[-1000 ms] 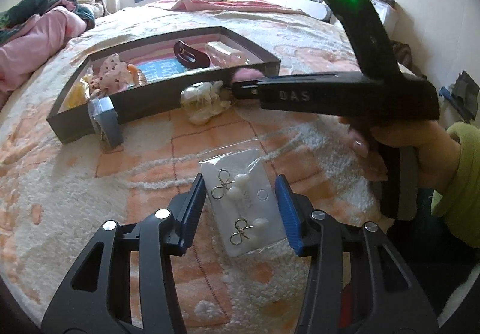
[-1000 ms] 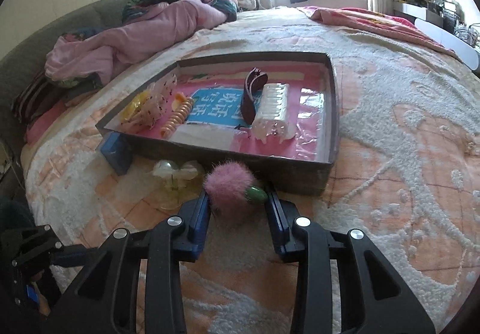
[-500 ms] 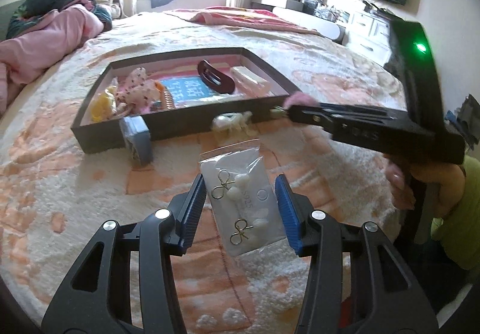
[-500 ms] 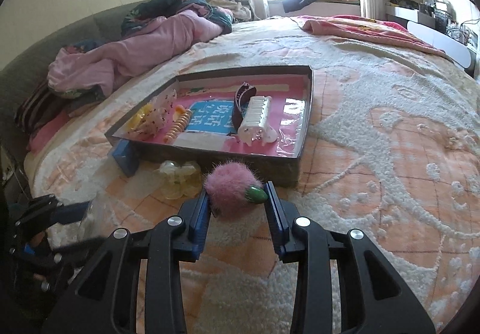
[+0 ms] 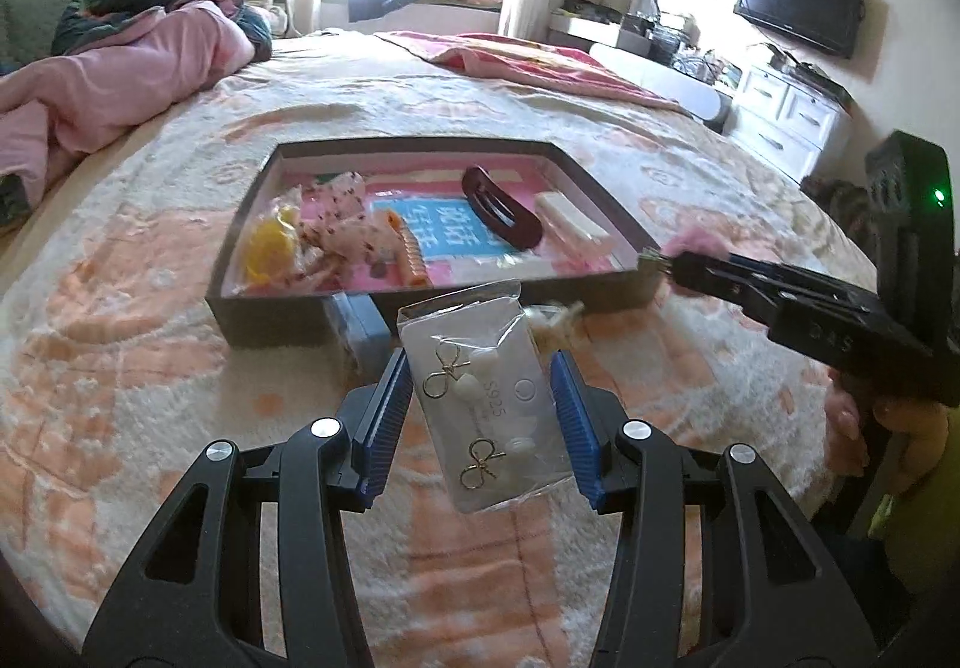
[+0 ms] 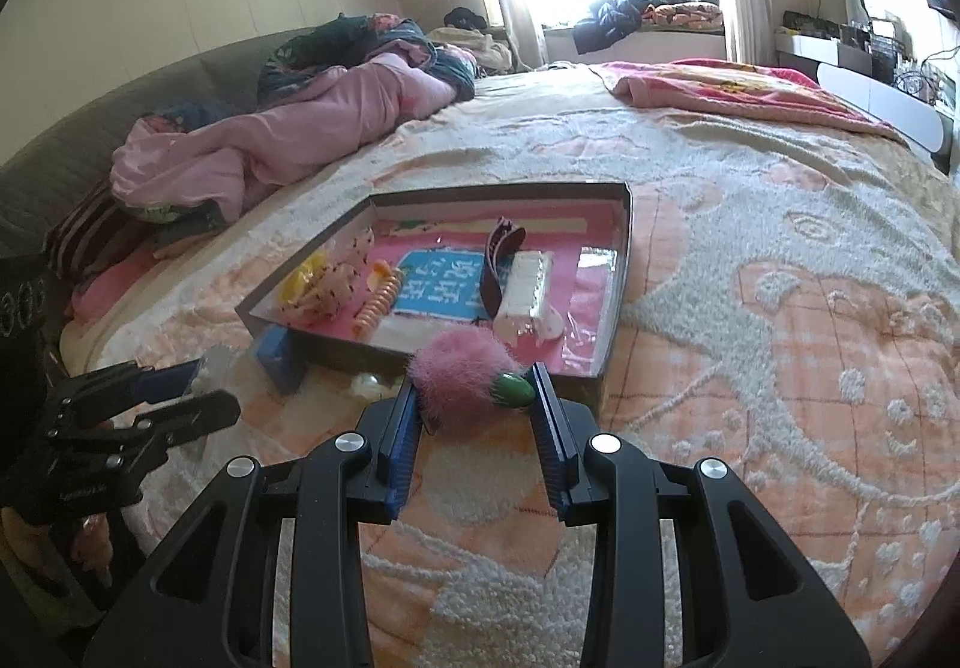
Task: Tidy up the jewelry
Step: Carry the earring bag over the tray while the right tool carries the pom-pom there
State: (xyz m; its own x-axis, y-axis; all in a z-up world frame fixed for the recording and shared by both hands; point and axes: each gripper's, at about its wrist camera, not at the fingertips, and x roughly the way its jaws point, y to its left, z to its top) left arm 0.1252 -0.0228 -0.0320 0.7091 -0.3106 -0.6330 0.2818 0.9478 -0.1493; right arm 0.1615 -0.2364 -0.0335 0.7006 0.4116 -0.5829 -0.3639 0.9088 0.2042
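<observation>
My left gripper (image 5: 483, 416) is shut on a clear packet of bow earrings (image 5: 486, 398) and holds it above the bedspread, in front of the grey tray (image 5: 420, 305). My right gripper (image 6: 474, 416) is shut on a pink fluffy hair clip with a green end (image 6: 465, 377), just in front of the tray's near wall (image 6: 576, 383). It also shows at the right of the left wrist view (image 5: 666, 263), by the tray's right corner. The tray holds a dark red hair clip (image 5: 501, 209), a white claw clip (image 6: 528, 287), an orange spiral tie (image 6: 378, 305) and spotted bows (image 5: 342, 233).
A small blue box (image 6: 276, 359) and a pale translucent clip (image 6: 372, 383) lie on the bedspread against the tray's near wall. A pink quilt (image 6: 288, 128) is heaped at the far left of the bed. A cabinet and TV (image 5: 798, 5) stand at the right.
Both grippers have lifted and pulled back from the tray with their loads. The earring packet has come up off the bedspread. The pink clip has risen above the tray's near wall.
</observation>
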